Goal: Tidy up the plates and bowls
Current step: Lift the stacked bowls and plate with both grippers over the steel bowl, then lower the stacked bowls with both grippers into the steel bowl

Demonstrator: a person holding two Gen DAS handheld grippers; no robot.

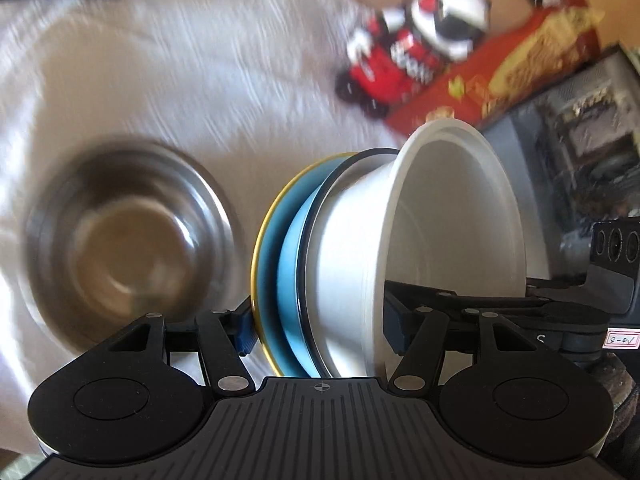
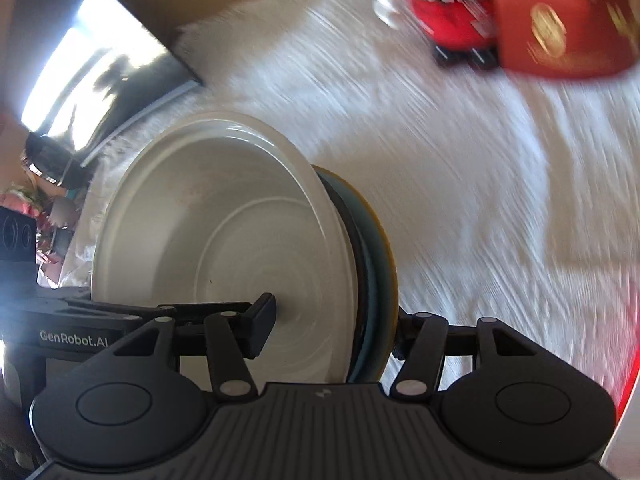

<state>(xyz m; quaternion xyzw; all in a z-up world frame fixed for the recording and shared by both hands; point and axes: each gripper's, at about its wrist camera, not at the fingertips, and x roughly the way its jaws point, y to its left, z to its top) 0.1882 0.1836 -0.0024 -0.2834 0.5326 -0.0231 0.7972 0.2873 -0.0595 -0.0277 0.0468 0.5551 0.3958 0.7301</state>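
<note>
Between both tongs [image 1: 320, 320] [image 2: 332, 328] (half-open), clamped: stacked white bowl [image 1: 360, 240], blue plate [image 1: 288, 248].

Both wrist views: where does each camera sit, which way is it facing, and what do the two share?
Left wrist: sits on the left gripper, looks forward and down along its fingers at the stack of dishes clamped on edge, white bowl opening rightward; steel bowl on the white cloth beyond.
Right wrist: sits on the right gripper, faces down into the white bowl; its fingers clamp the same stack.
Shared: stack, white cloth, red box, and each view shows the other gripper.
</note>
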